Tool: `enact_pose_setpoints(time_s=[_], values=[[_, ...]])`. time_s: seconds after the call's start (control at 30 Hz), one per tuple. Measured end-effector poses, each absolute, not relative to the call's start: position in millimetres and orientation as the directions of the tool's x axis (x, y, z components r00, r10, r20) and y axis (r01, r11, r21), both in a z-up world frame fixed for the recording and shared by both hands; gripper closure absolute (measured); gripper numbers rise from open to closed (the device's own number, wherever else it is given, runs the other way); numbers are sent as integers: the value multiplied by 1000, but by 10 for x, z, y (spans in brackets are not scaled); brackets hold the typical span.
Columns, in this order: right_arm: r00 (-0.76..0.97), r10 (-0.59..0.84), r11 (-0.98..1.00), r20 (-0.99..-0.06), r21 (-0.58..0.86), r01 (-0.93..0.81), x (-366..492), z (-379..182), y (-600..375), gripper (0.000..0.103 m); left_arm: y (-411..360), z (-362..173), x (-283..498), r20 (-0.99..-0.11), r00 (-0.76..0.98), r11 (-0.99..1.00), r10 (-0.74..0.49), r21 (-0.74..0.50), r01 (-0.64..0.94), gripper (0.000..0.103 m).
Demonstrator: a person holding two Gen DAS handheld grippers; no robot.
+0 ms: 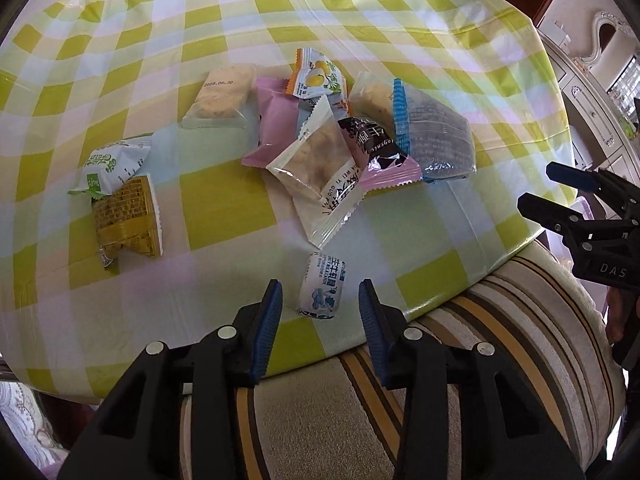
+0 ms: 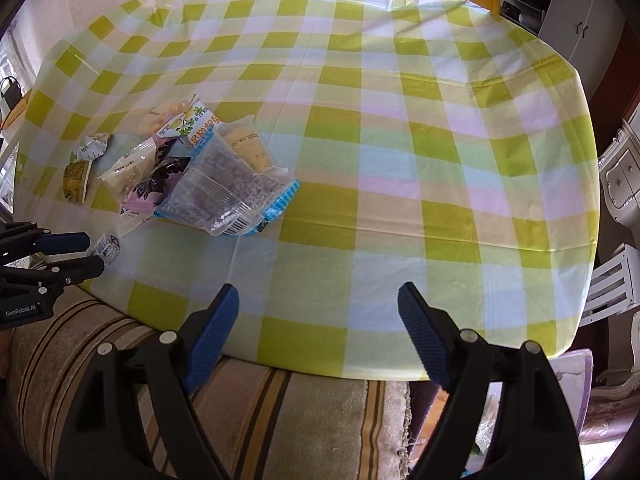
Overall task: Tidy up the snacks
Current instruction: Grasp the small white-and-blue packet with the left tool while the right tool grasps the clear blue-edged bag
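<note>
Straddling a small white milk candy without touching it, the left gripper stands parted, ribbed blue pads either side; right gripper spread wide over bare glossy checked tablecloth (crinkled plastic); beyond, heaped crinkly snack packets.

Snack packets heaped on table

One small candy lies apart, nearer the table's edge than the pile; two packets sit left.

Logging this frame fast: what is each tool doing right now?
Left tool: open, empty, around the small milk candy.
Right tool: open, empty, over bare tablecloth.
</note>
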State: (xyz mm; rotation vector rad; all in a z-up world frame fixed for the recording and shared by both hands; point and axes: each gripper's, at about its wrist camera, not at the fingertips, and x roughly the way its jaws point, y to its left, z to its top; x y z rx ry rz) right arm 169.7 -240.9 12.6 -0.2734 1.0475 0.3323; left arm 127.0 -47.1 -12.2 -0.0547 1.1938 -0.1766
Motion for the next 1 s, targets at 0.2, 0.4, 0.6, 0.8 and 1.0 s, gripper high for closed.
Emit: enact_pose_setpoints(time_s=[0.2, 0.4, 0.6, 0.8, 1.0], values=[[454, 144, 867, -879, -110, -487, 1797, 105, -2090, 21, -538, -180, 1298, -928, 349, 987, -133, -92, 132, 82], [455, 135, 824, -880, -156, -545, 1906, 42, -1863, 21, -534, -184, 1328, -923, 359, 986, -140, -97, 135, 83], [445, 148, 794, -883, -163, -586, 2035, 3, -1724, 21, -478, -179, 1340, -917, 364, 985, -164, -131, 116, 83], [403, 174, 803, -898, -108, -587, 2202, -87, -1651, 21, -405, -155, 1348, -906, 384, 984, -179, -158, 85, 83], [366, 208, 841, -907, -25, -540, 2301, -155, -1699, 30, -368, -121, 1354, -898, 399, 983, -185, -171, 70, 83]])
